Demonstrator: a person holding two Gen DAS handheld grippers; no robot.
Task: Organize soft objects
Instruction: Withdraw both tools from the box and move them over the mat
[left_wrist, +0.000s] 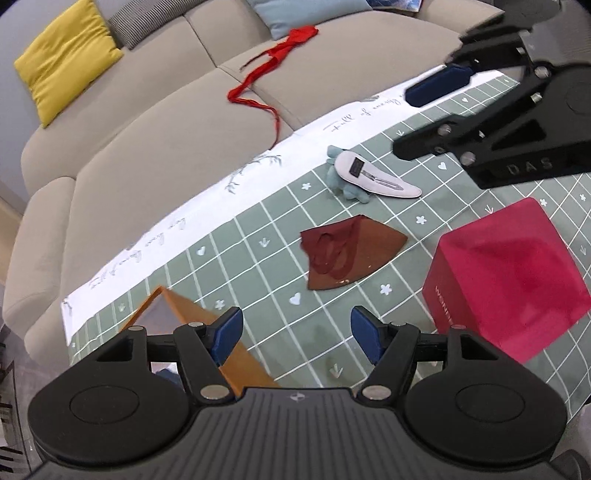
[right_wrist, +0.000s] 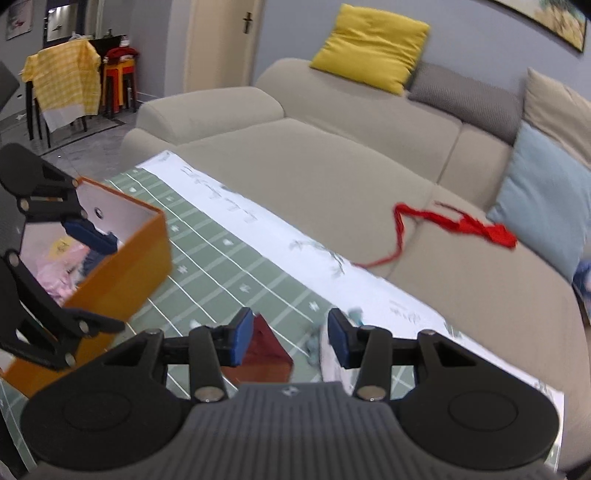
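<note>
Left wrist view: left claw (left_wrist: 296, 338) hangs released and empty above the desk (left_wrist: 258, 258), with the brown pouch (left_wrist: 351, 254) and the little blue-green plush (left_wrist: 345, 177) lying loose ahead. Looks like we're between pickups.

Right wrist view: right claw (right_wrist: 290, 341) is empty too, gap moderate, over the pouch. The orange box (right_wrist: 122, 266) already holds soft stuff, so next is probably lowering and pinching.

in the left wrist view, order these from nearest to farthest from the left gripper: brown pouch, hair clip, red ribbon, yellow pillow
1. brown pouch, on the table just ahead of the left gripper
2. hair clip, farther up the table, right of centre
3. red ribbon, on the sofa beyond the table
4. yellow pillow, far left against the sofa back
</note>
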